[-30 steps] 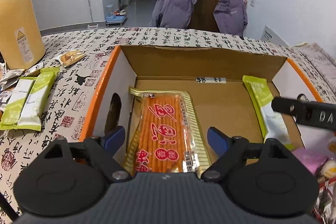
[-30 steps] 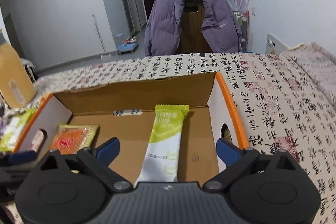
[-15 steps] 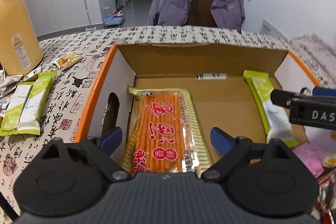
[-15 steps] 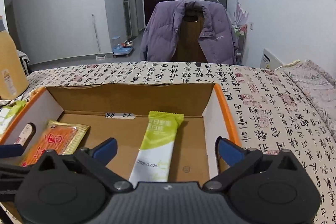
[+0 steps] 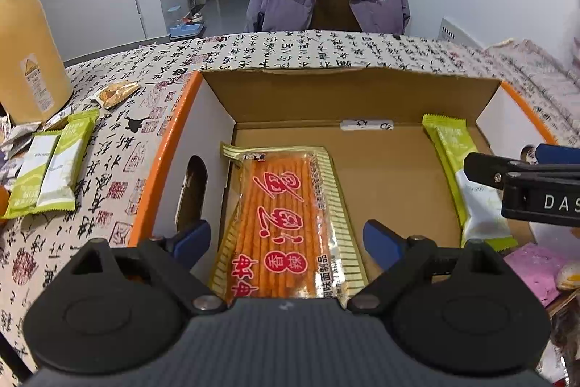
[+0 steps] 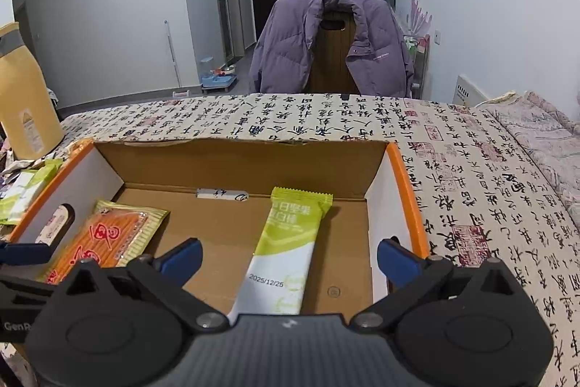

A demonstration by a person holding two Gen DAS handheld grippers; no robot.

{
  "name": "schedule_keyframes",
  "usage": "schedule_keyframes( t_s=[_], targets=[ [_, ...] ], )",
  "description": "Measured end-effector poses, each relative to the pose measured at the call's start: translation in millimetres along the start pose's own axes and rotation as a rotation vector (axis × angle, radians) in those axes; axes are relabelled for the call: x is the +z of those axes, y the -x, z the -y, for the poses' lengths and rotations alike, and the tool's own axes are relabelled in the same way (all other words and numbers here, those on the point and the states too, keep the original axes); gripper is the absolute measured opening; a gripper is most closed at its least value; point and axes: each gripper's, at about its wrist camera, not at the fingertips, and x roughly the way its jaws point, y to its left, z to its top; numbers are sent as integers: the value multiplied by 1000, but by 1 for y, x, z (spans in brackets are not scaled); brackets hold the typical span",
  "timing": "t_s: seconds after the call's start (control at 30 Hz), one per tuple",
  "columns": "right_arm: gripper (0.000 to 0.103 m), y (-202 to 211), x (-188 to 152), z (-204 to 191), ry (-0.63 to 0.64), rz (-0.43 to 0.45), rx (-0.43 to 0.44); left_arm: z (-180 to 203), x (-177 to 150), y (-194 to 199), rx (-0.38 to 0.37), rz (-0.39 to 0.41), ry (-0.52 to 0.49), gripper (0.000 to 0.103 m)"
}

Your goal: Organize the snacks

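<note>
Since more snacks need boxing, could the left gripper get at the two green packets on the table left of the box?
Probably yes: the left gripper is open and empty, and the green packets lie flat and uncovered outside the box wall.

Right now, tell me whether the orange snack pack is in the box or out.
In. The orange snack pack lies flat on the cardboard box floor by its left wall, between the open left gripper fingers.

Orange stick-snack pack (image 5: pixel 286 227): near end hidden behind left gripper (image 5: pixel 286 240) body; green sachet (image 6: pixel 282 252): lower end likewise hidden; yellow jug (image 5: pixel 25 35): cut off by left edge.
</note>
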Motion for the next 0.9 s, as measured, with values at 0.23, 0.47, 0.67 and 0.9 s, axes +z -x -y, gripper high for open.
schedule_keyframes(
  t_s=[0.23, 0.47, 0.67, 0.9],
  targets=[
    [103, 53, -2, 5, -26, 107, 37, -17, -11, 50, -52, 139, 58, 100],
    [103, 126, -28, 8, -3, 194, 77, -34, -50, 115, -98, 261, 92, 103],
    [103, 184, -77, 6, 21, 236, 103, -40, -98, 161, -124, 338, 84, 103],
    [103, 226, -139, -1, 50, 234, 116, -45, -151, 192, -158, 358, 93, 103]
  ],
)
